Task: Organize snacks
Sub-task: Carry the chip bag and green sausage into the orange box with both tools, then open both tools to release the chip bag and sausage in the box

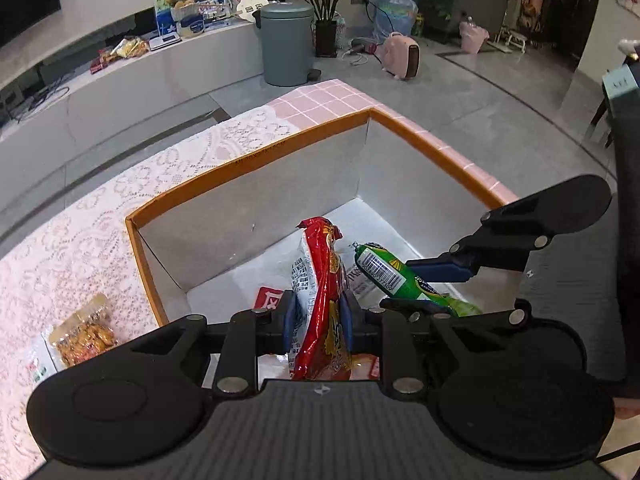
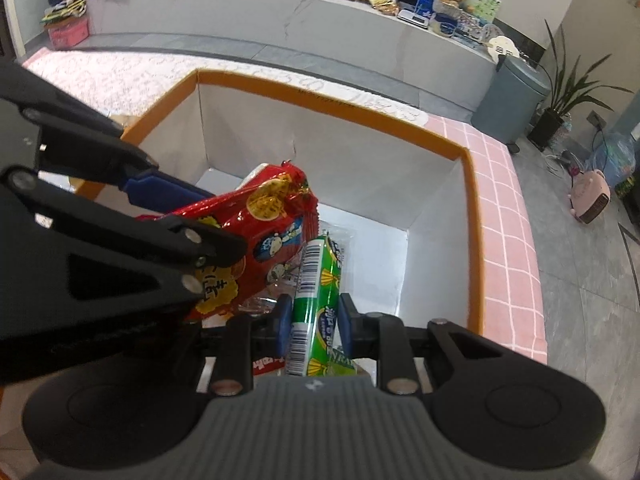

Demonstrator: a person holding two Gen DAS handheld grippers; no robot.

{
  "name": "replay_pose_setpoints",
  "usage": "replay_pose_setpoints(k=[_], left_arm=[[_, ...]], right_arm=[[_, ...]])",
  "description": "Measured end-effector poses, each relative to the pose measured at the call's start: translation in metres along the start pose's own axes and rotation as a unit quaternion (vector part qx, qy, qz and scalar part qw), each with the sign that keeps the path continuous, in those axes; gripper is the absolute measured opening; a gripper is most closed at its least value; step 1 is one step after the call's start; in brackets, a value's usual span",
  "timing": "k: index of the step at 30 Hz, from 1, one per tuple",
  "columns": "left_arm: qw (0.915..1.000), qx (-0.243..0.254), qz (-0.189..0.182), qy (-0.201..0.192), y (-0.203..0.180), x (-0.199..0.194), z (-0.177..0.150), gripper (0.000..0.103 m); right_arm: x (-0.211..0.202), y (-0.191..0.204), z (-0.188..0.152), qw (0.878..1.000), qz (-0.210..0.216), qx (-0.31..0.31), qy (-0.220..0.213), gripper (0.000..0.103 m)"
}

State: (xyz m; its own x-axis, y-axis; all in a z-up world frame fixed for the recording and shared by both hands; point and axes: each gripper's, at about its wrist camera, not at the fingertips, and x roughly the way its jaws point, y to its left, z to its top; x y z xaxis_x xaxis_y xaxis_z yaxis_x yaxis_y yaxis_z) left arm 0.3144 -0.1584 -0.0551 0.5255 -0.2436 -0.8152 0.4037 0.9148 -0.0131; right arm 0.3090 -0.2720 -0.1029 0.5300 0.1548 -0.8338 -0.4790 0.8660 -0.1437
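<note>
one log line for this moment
left gripper: shut on red packet | right gripper: shut on green packet | both above box

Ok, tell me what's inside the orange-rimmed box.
Inside the box, the left hand-held gripper holds a red snack bag and the right hand-held gripper a green packet. A red-and-white packet lies on the floor; the rest underneath is covered.

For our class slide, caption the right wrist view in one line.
Right gripper holds a green packet over the box, beside the left gripper's red packet.
</note>
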Motion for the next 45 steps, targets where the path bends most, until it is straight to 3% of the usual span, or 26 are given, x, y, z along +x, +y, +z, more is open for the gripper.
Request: replay_pose_setpoints(k=[10,14,18,20,22,26,35,38,45], left_arm=[[0.9998,-0.004,0.009,0.016,0.0,0.002,-0.001,0.029],[0.9998,-0.007,0.014,0.014,0.001,-0.004,-0.003,0.039],[0.9997,-0.015,0.018,0.002,0.004,-0.017,-0.003,0.06],[0.9997,-0.012,0.018,-0.005,0.005,-0.024,-0.003,0.062],[0.9996,-0.003,0.025,-0.008,0.003,-0.03,-0.002,0.064],[0.9995,0.002,0.028,-0.017,0.0,-0.043,-0.004,0.069],[0.9977,-0.002,0.035,-0.057,0.002,-0.088,-0.017,0.069],[0.9953,-0.024,0.041,-0.084,0.008,-0.107,-0.024,0.069],[0.9865,-0.046,0.073,-0.139,0.024,-0.148,-0.05,0.069]], right_arm=[[0.007,-0.004,0.004,1.0,0.006,0.001,0.017,0.023],[0.005,-0.004,0.005,1.0,0.0,-0.002,0.015,0.022],[0.001,0.0,0.005,1.0,-0.003,-0.004,0.012,0.022],[0.0,-0.001,0.005,1.0,-0.005,-0.005,0.012,0.024],[-0.004,0.0,0.005,1.0,-0.007,-0.005,0.011,0.031],[-0.014,0.004,0.005,1.0,-0.013,-0.005,0.013,0.056],[-0.054,0.013,-0.004,1.0,-0.022,-0.002,-0.006,0.072],[-0.069,0.019,-0.007,0.999,-0.031,0.021,-0.025,0.08],[-0.103,0.044,-0.018,0.992,-0.035,0.085,-0.086,0.088]])
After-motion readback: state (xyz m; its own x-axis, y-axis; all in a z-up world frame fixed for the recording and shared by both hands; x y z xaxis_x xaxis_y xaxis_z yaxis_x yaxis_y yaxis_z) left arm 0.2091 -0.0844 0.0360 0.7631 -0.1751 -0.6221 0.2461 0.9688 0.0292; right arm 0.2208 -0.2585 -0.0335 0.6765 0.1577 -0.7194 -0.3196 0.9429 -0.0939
